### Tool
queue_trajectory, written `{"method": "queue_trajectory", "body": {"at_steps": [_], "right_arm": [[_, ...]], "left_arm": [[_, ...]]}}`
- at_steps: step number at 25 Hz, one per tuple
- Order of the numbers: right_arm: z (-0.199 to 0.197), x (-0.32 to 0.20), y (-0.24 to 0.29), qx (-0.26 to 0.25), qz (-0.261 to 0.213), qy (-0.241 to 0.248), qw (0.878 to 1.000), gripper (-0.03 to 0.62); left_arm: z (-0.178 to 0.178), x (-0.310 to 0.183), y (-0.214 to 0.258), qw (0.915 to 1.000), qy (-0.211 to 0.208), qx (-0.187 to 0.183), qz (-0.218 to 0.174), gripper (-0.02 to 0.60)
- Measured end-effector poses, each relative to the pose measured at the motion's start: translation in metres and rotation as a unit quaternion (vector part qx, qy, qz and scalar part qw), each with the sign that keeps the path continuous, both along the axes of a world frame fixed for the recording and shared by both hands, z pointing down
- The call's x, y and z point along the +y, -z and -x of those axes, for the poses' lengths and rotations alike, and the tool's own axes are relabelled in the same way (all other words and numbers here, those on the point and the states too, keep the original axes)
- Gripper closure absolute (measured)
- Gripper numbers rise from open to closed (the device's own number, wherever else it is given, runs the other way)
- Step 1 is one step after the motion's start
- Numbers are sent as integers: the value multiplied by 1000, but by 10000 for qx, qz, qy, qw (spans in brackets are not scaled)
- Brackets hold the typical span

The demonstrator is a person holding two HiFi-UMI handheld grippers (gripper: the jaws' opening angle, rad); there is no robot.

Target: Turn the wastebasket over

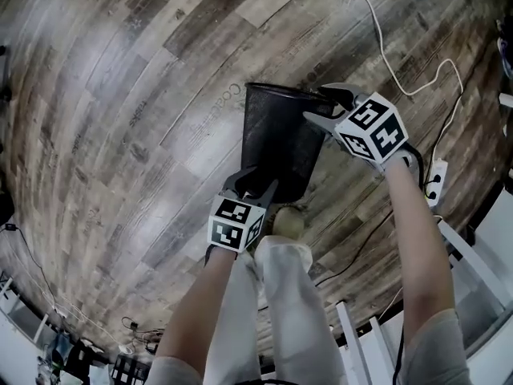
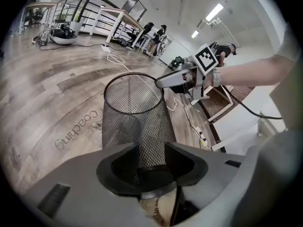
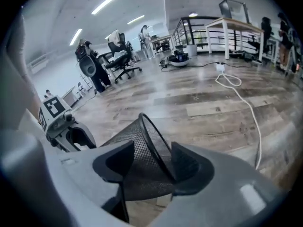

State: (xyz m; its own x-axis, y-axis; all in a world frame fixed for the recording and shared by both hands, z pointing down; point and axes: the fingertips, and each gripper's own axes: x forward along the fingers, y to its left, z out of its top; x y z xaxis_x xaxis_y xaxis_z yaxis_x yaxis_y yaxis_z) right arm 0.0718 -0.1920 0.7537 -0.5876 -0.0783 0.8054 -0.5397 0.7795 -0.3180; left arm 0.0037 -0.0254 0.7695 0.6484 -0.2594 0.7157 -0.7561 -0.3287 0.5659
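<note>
The basket, black wire mesh, stands on the plank floor just ahead of my shoe. Its narrow base is near me and its wide rim is on the far side, mouth up as my left gripper view shows it. My left gripper points down at the near side of the basket, low by the base. Its jaws are spread, with mesh showing in the gap between them. The basket looks to sit just beyond the tips rather than inside them, so nothing is pinched. My right gripper is at the far right of the rim. Its jaws are spread wide and the rim runs through the gap between them, with the mesh wall toward the left jaw. The pads do not press on it as far as I can see. A white cable snakes over the floor to the far right of the basket, well apart from it. It runs down toward a power strip beside my right arm.
</note>
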Motion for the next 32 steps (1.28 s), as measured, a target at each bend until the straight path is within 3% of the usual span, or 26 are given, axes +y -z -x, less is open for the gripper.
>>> {"method": "queue_trajectory", "body": {"at_steps": [5,7,13,17,20,26,32], "right_arm": [[13,15,-10,92,1062,770,9913,345],[17,21,-12,164,1188,1054,9872,358],[19,29,-9,172,1191,1709,9779,414],[16,36,3,-133,1181,1643,9792,478],[16,49,18,-442,1274,1458,9801,510],[20,82,45,-511,870,1464,9841,523],[37,126,74,-402,391,1975,9787,533]], "left_arm": [[19,2,-10,9999,18,-158,-6,417],[27,5,-14,9998,87,-173,42,417],[38,7,-16,9994,302,-110,111,417],[61,2,-21,9936,1066,-68,361,417],[70,-3,-10,9869,1534,198,464,417],[66,-49,49,9812,1829,622,-8,417],[56,-74,92,9771,1977,768,-151,417]]}}
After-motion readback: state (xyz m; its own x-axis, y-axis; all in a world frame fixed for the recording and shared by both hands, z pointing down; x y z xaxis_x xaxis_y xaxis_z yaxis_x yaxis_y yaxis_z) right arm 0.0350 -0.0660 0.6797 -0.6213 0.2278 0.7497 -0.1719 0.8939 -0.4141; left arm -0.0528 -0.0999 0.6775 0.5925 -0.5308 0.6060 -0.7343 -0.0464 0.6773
